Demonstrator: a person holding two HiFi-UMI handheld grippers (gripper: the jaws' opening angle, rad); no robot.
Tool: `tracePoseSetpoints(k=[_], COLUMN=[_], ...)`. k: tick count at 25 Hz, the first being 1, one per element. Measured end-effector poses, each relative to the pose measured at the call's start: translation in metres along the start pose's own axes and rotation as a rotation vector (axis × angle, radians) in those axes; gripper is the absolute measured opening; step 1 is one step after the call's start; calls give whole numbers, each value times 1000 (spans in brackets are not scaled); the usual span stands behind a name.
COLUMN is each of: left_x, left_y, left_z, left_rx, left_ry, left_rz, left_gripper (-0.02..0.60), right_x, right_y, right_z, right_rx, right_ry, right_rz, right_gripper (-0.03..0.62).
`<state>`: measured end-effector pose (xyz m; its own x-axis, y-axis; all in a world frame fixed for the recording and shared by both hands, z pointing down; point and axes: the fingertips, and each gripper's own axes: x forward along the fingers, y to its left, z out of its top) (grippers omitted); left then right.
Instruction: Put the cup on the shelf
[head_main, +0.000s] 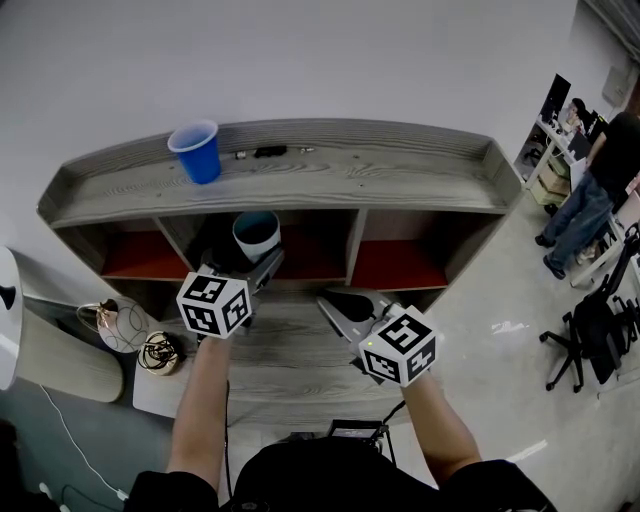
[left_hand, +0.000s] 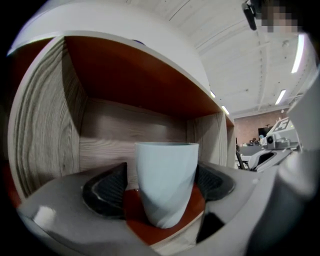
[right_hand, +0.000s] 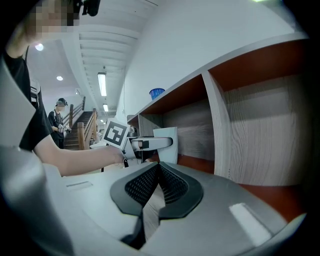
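Shelf floor (left_hand: 134, 214) bears the cup (left_hand: 166, 172); only its own view shows the left gripper's (left_hand: 161, 187) jaws released, right gripper's (right_hand: 159, 169) clenched.

Grey wood-grain shelf (head_main: 400, 172) here, and on its top board a blue cup (head_main: 197, 150) stands upright, mouth up, towards the left end. Just right of the blue cup, a few small dark bits (head_main: 268, 152) lie near the back lip. Below the blue cup and a touch right, in the middle compartment, a pale cup (head_main: 257, 235) stands upright on the red floor (left_hand: 134, 216).
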<state>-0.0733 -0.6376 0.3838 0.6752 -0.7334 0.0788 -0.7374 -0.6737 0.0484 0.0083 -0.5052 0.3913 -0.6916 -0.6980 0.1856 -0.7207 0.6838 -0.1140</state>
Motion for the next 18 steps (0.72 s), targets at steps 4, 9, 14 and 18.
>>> tracePoseSetpoints(k=[4, 9, 14, 18], left_x=[-10, -25, -51, -73], left_y=[0, -1, -7, -19], left_z=[5, 9, 8, 1], left_rx=[-2, -6, -30, -54], left_ry=[-15, -30, -57, -66], left_rz=[24, 54, 73, 81], left_gripper=[416, 417, 416, 414], right_x=[-3, -7, -14, -21], right_y=[2, 5, 8, 9], right_z=[1, 1, -6, -11], right_rx=[-7, -19, -65, -90], right_ry=[-4, -6, 11, 20], right_rz=[-1, -7, -30, -42], right_gripper=[14, 14, 14, 14])
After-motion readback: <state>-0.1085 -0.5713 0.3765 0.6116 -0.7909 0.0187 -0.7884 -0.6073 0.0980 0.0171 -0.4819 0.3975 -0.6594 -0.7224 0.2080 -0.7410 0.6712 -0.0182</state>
